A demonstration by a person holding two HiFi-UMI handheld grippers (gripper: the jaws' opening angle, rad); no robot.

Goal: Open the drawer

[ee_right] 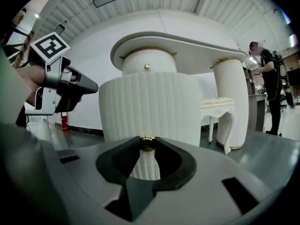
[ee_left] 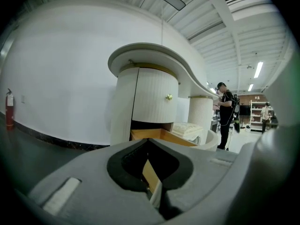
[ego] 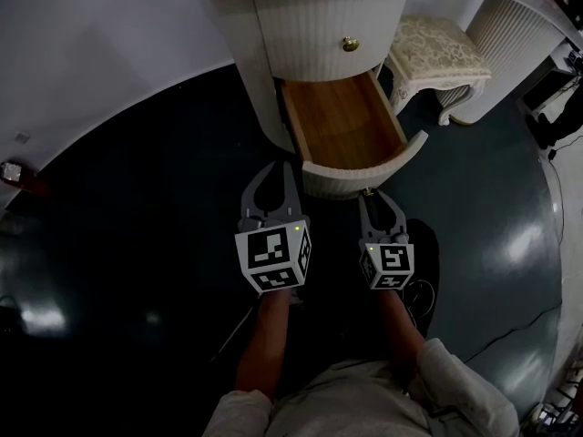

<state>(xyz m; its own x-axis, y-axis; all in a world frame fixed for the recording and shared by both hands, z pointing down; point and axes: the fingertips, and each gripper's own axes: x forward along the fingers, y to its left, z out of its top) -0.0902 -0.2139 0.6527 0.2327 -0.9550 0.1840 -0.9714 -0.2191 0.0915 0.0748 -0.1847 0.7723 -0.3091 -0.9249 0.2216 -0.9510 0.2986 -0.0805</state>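
The lower drawer of the white vanity stands pulled out, and its wooden inside shows. Its curved ribbed front faces me. My right gripper is shut on the small gold knob in the middle of that front; the knob sits pinched between the fingertips. My left gripper hangs just left of the drawer's front corner, its tips together and nothing between them. In the left gripper view the drawer's wooden side lies just beyond the joined tips of the left gripper. The right gripper view shows the left gripper at left.
An upper drawer with a gold knob stays closed above. A white cushioned stool stands right of the vanity. A fire extinguisher sits by the wall at left. A person stands far off at right. Dark floor spreads around me.
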